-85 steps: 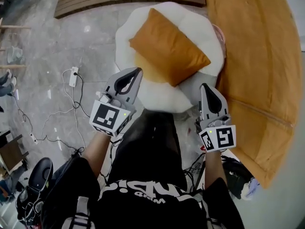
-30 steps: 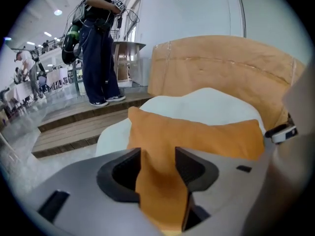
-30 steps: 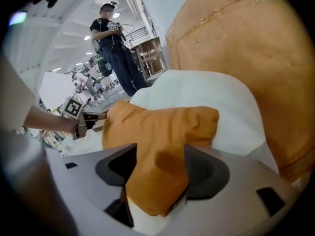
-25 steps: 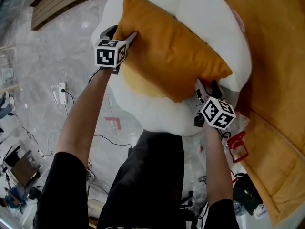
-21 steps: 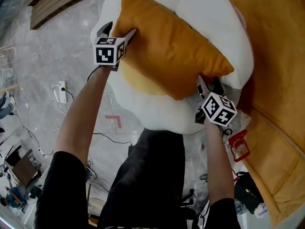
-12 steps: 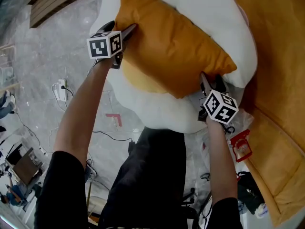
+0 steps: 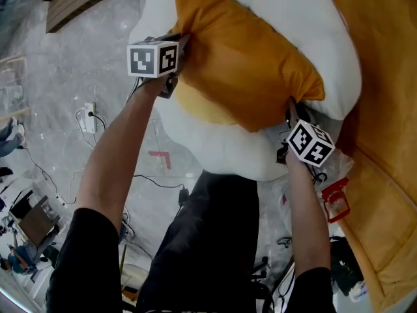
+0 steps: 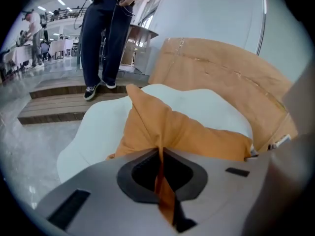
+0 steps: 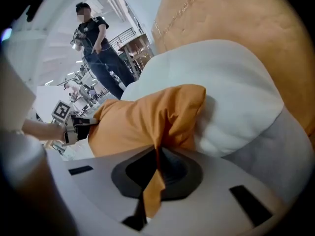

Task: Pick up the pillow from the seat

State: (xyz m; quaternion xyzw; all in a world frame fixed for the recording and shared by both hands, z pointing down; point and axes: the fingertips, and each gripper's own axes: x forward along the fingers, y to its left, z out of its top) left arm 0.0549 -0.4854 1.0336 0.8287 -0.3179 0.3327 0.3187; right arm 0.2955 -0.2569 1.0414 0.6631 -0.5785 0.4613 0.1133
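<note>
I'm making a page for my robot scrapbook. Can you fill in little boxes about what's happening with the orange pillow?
thing: orange pillow
where: on the white seat
left side: left gripper, jaws just closed, pinching one pillow corner
right side: right gripper, jaws just closed, pinching the opposite corner
lifted: not clearly; it looks to rest on the seat
nearby: big orange cushion on the right; power strip on the floor
</note>
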